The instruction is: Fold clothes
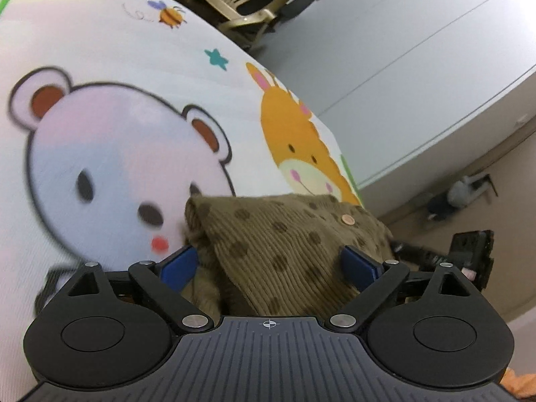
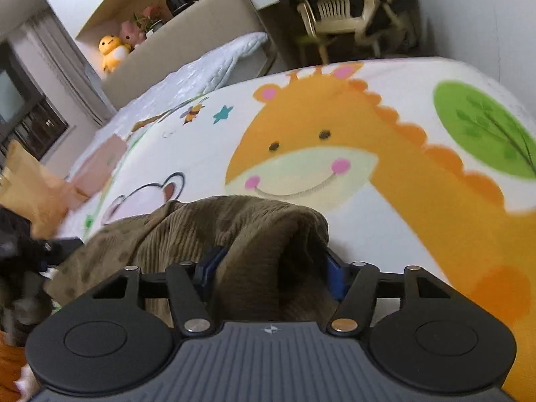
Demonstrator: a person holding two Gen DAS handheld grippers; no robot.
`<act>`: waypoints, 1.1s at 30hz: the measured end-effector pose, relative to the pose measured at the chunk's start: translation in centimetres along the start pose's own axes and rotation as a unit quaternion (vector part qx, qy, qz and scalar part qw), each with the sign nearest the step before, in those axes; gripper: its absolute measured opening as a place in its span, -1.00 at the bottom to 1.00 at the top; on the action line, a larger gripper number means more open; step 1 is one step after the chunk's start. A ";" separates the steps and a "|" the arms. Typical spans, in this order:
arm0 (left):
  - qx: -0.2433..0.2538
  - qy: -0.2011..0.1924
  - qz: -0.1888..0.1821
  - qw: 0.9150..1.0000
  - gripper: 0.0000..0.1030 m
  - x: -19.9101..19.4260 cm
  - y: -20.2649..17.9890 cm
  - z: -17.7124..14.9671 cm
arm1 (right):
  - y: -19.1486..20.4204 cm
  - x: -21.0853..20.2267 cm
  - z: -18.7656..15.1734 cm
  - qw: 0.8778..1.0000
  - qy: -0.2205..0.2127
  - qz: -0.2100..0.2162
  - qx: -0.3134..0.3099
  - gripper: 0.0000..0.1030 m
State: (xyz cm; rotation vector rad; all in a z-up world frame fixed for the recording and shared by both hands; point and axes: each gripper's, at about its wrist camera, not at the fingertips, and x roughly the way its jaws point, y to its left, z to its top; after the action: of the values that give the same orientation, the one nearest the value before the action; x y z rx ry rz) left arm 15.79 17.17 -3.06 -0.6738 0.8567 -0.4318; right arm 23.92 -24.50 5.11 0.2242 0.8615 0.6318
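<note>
Clothes: your left claw and right claw each clamp the brown corduroy garment above the bed.

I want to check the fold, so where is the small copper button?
In the left wrist view, the small copper button sits on the olive spotted corduroy garment, right of centre, just below the printed orange giraffe.

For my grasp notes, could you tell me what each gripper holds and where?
Both hold the olive spotted corduroy garment: the left gripper has a bunched fold near a button; the right gripper has a bunched edge, exact part unclear.
</note>
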 end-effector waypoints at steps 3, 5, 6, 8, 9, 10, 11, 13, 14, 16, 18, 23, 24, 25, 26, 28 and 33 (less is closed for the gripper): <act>0.015 -0.007 0.011 1.000 0.50 1.3 -0.1 1.3 | 0.5 1.0 1.4 1.000 -0.030 -0.002 0.006 -0.14; 0.023 -0.017 0.022 0.999 0.42 2.0 -0.2 2.7 | 1.0 1.3 3.3 0.999 -0.055 -0.001 0.003 -0.20; 0.024 -0.024 0.026 0.999 0.33 2.3 -0.2 3.7 | 1.5 1.1 4.6 0.997 -0.073 0.002 -0.006 -0.22; 0.028 -0.056 0.026 0.998 0.14 2.2 -0.6 6.1 | 2.3 0.5 6.6 0.994 -0.102 0.000 -0.031 -0.22; 0.037 -0.079 0.018 0.996 -0.01 1.9 -1.0 7.4 | 2.5 0.3 7.3 0.992 -0.114 -0.004 -0.046 -0.22; 0.051 -0.099 0.010 0.994 -0.02 1.5 -1.4 8.6 | 2.7 0.1 7.9 0.991 -0.123 -0.010 -0.060 -0.22; 0.063 -0.111 0.013 0.992 -0.02 1.2 -1.7 9.4 | 2.4 0.5 8.0 0.991 -0.114 -0.026 -0.064 -0.22; 0.087 -0.121 0.031 0.988 -0.01 1.0 -2.0 10.3 | 1.5 0.8 7.3 0.992 -0.095 -0.052 -0.070 -0.22; 0.096 -0.107 0.050 0.988 0.00 1.3 -1.5 9.7 | 1.0 0.8 6.5 0.992 -0.086 -0.063 -0.072 -0.22; 0.116 -0.079 0.087 0.986 0.00 1.9 -0.6 8.5 | -0.1 0.8 5.1 0.991 -0.067 -0.083 -0.077 -0.06; 0.134 -0.050 0.129 0.981 0.10 2.5 0.7 7.0 | -1.2 0.8 3.7 0.990 -0.049 -0.103 -0.082 0.10; 0.134 -0.040 0.141 0.980 0.30 0.0 2.2 5.5 | -0.4 -1.4 2.7 0.983 -0.070 -0.125 -0.119 0.13; 0.136 -0.049 0.131 0.981 0.36 -0.5 1.8 5.7 | 0.5 -1.9 3.0 0.980 -0.084 -0.124 -0.131 0.13; 0.138 -0.059 0.118 0.982 0.39 -0.9 1.2 5.9 | 1.4 -2.3 3.3 0.977 -0.099 -0.124 -0.144 0.13; 0.140 -0.070 0.104 0.982 0.42 -1.3 0.6 6.1 | 2.3 -2.4 3.6 0.972 -0.115 -0.125 -0.161 0.13; 0.146 -0.087 0.073 0.983 0.44 -1.4 -0.8 6.5 | 4.1 -2.3 3.8 0.965 -0.143 -0.119 -0.187 0.13; 0.146 -0.096 -0.012 0.985 0.52 1.5 -3.5 6.7 | 5.3 2.1 3.9 0.974 -0.097 -0.085 -0.186 0.13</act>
State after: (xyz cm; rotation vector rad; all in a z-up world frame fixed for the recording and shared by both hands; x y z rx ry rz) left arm 21.78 16.20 1.74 -0.4454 0.5888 -0.4944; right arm 25.67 -18.79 8.49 -0.1257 0.5533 0.5885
